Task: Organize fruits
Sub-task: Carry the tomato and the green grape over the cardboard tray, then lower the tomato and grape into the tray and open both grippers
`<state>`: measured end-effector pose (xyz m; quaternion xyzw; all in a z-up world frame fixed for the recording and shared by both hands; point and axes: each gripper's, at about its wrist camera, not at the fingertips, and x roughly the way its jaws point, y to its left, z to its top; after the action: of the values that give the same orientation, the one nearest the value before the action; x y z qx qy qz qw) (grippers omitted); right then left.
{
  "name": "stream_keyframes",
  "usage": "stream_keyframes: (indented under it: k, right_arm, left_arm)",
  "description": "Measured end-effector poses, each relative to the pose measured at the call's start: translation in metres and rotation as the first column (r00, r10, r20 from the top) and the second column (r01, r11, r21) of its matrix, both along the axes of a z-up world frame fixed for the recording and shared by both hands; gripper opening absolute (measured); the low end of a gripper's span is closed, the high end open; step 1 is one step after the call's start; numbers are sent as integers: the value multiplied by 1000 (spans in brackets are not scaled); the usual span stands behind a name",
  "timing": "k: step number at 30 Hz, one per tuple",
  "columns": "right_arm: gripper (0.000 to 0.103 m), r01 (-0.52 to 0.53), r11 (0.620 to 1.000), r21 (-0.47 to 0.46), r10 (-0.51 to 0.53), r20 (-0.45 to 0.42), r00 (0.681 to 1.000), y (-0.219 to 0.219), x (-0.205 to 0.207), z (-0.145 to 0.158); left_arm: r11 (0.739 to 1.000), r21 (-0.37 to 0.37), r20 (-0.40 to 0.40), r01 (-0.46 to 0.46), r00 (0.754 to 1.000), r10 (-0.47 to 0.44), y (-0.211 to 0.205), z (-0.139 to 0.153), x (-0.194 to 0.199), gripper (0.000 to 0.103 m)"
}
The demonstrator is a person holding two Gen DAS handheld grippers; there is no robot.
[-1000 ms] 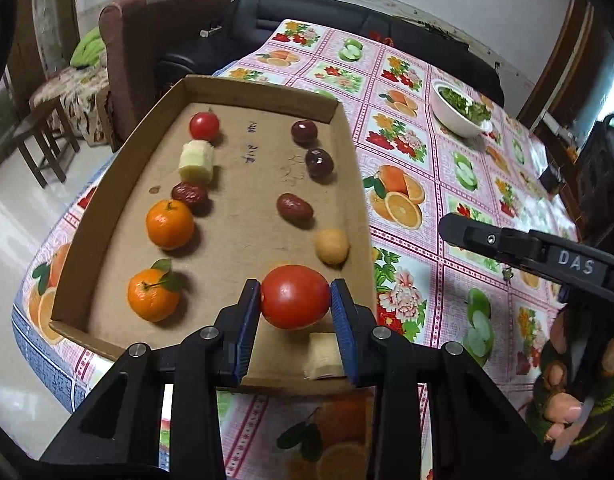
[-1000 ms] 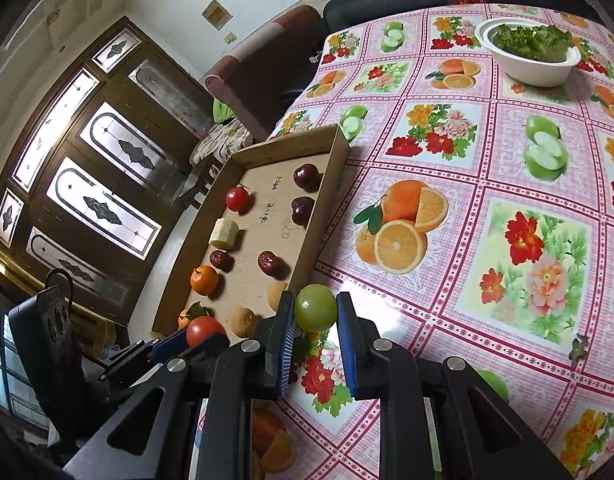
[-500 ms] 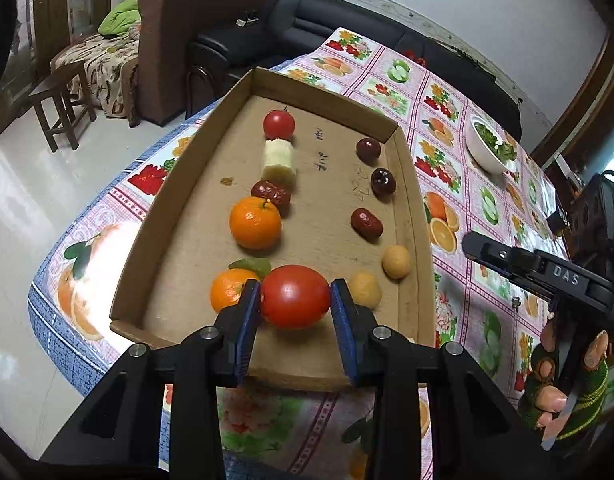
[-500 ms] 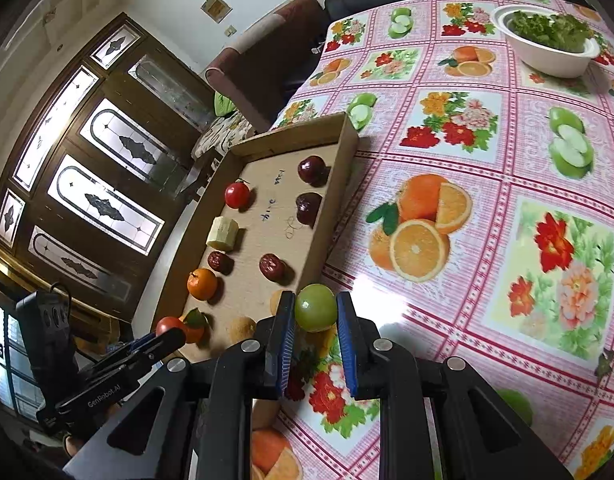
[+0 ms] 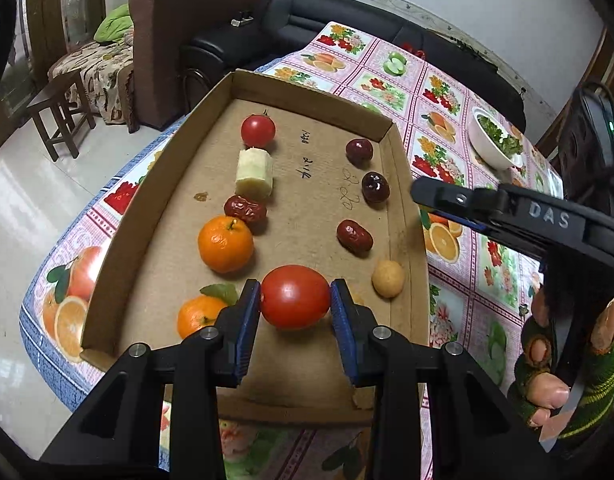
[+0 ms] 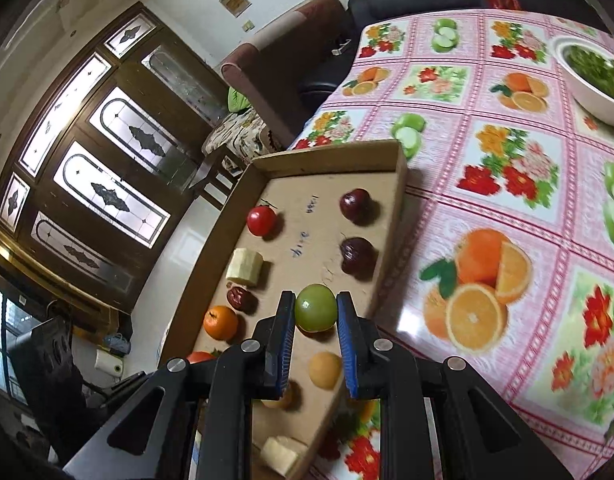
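Note:
My left gripper [image 5: 295, 308] is shut on a large red tomato [image 5: 295, 296], held over the near end of the cardboard tray [image 5: 155, 200]. My right gripper [image 6: 315, 320] is shut on a green fruit [image 6: 315, 308], held over the tray's right side [image 6: 399, 184]. In the tray lie a small tomato [image 5: 258, 130], a pale cut chunk [image 5: 254, 173], red dates [image 5: 245, 208], two oranges [image 5: 225, 243], dark plums [image 5: 375, 187] and a yellow ball fruit [image 5: 387, 278]. The right gripper's finger [image 5: 459, 200] shows at the tray's right edge in the left wrist view.
A white bowl of greens [image 5: 491, 145] stands far right on the flowered tablecloth [image 6: 507, 200]. A brown armchair [image 5: 175, 32], a black sofa [image 5: 307, 16] and a wooden stool [image 5: 55, 116] stand beyond the table's far and left edges.
My left gripper moved left then forward over the tray with the tomato. My right gripper carried the green fruit left, from over the tablecloth to over the tray's right side.

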<state>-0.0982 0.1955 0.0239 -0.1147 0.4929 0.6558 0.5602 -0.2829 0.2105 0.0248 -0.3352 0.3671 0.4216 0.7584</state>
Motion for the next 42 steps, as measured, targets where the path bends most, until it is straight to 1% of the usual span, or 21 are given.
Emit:
stream_keyframes:
  k: [7,13,19,23,26,33,39,41,42]
  right_arm:
    - [21,-30,1000,-11,30,35,999,28,-12,-2]
    - [21,-46,999,-18,47,69,997,46,-17,-2]
    - [21,-73,997,-36,77,142,987,62,-24,-8]
    - [21,-96,993,-64,107,186,977,74,-29,-17]
    - [21,-118,989,-85,136,252,958,84,-39,-22]
    - [22,-154,979,-136,192,341,920,97,-51,-34]
    - [24,-164,977,-138,203,354,913,100,-51,-36]
    - [24,-163,977,-134,200,347,916,100,-50,-36]
    - [26,-163,978,-132,199,339,920,100,-49,-36]
  left_arm:
    - [1000,4,-28,12,1000,-12,4,-3,12,33]
    - [1000,5,-53,2,999,-2,11,-7,17,33]
    - [1000,-9,-73,-9,997,8,20,-14,21,33]
    - [999,-33,-75,-15,997,13,27,-20,23,33]
    - [998,-54,-80,-18,997,14,31,-26,26,33]
    - [999,-44,-101,-12,995,8,32,-26,33,34]
    - [999,-40,-104,-16,995,12,31,-25,33,34]
    - [999,-38,-107,-10,994,6,31,-25,34,38]
    - [999,-37,-105,-9,995,5,31,-25,35,42]
